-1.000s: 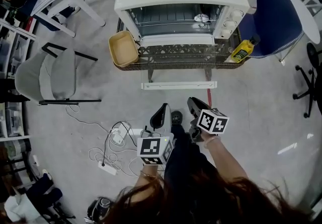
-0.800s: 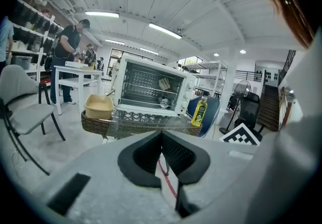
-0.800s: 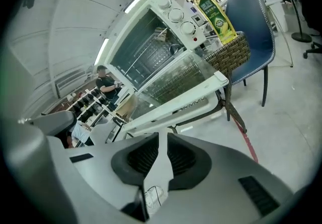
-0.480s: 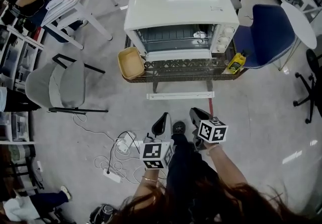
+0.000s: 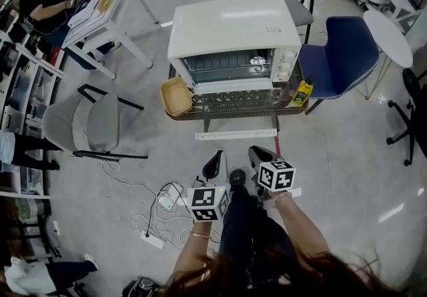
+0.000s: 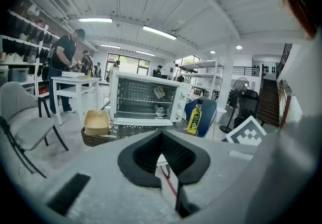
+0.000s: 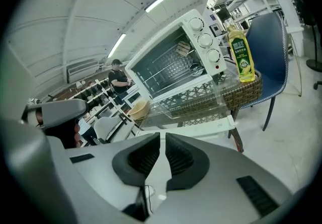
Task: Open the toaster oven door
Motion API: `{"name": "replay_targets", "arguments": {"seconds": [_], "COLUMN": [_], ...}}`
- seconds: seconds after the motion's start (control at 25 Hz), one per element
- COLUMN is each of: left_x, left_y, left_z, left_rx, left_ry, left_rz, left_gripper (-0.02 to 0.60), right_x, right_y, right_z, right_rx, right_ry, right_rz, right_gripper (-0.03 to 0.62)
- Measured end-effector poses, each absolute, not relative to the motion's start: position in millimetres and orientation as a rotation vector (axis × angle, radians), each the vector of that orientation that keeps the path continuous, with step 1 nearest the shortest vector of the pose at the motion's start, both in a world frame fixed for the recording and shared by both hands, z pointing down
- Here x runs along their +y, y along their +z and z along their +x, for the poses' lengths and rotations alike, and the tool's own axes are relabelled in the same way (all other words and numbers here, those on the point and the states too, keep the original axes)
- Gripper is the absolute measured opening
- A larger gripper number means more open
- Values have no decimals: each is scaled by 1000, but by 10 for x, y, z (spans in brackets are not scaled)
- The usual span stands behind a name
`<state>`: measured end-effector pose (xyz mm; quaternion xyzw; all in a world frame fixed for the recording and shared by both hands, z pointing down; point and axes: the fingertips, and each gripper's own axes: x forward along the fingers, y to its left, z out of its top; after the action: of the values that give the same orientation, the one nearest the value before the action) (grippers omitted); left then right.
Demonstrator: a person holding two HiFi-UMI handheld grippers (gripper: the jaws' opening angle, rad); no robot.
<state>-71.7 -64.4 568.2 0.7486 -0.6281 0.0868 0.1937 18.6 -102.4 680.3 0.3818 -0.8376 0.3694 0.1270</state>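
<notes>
the left tongs (image 5: 213, 163) and right tongs (image 5: 257, 155) hang side by side low in the head view, well apart from the toaster oven (image 5: 233, 35) on the wicker tabletop (image 5: 200, 114). its glass door (image 5: 237, 134) lies dropped open, flat toward the person. in the left gripper view the pads meet at their tips with nothing between, and the oven stands ahead beside a yellow bottle (image 6: 193, 120). in the right gripper view the pads are a slit apart, closing on nothing.
</notes>
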Motion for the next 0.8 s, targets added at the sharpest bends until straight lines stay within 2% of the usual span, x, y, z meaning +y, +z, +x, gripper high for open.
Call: {"name": "replay_targets", "arguments": {"seconds": [0.8], "left_x": [-742], "left_y": [5137], "left_z": [-469], "left_rx": [-1768], "left_ry": [318], "left_rz": [2137], "left_gripper": [15], "right_x": [-1075], "right_y": [6115], "right_z": [462], "right_rx": [-2475], "right_ry": [940], "right_rz": [1130], "right_gripper": [2]}}
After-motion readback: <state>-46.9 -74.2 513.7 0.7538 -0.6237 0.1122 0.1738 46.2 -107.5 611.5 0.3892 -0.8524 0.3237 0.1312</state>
